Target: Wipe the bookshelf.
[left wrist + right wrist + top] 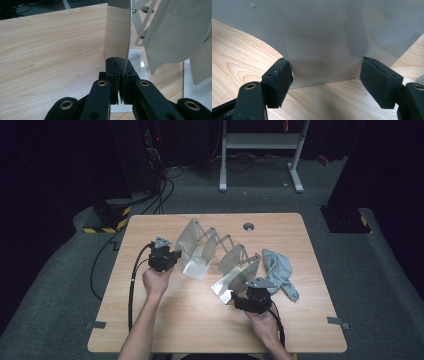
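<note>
Black rubber-padded jaws, left gripper [119,75]: pressed nearly together on the thin lower edge of an upright metal panel [117,30], the end plate of the expanding file rack [215,255]. Panel surface polished, reflecting the wood grain. No brand, label or legible writing on it.

Black jaws, right gripper [325,77]: spread wide, one on each side of the rack's other end plate [322,35] (brushed grey metal, dull reflections). The left pad lies against the plate's lower corner; the right pad stands at the plate's other edge, contact there not certain. The plate is not clamped.

Rack: several grey fin-shaped dividers [175,32] joined by riveted scissor links [142,25], standing opened out across the middle of the table [150,320], running diagonally from the left gripper [162,256] to the right gripper [252,296]. White base strips rest flat on the wood.

Adjacent items: grey-blue cloth [280,272], crumpled, just right of the rack's near end, close to the right gripper. Round grey cable grommet [248,226] near the far table edge. Light wood-grain tabletop.

Hands: left hand [156,282] and right hand [262,320], each behind its gripper, black cables trailing back.
</note>
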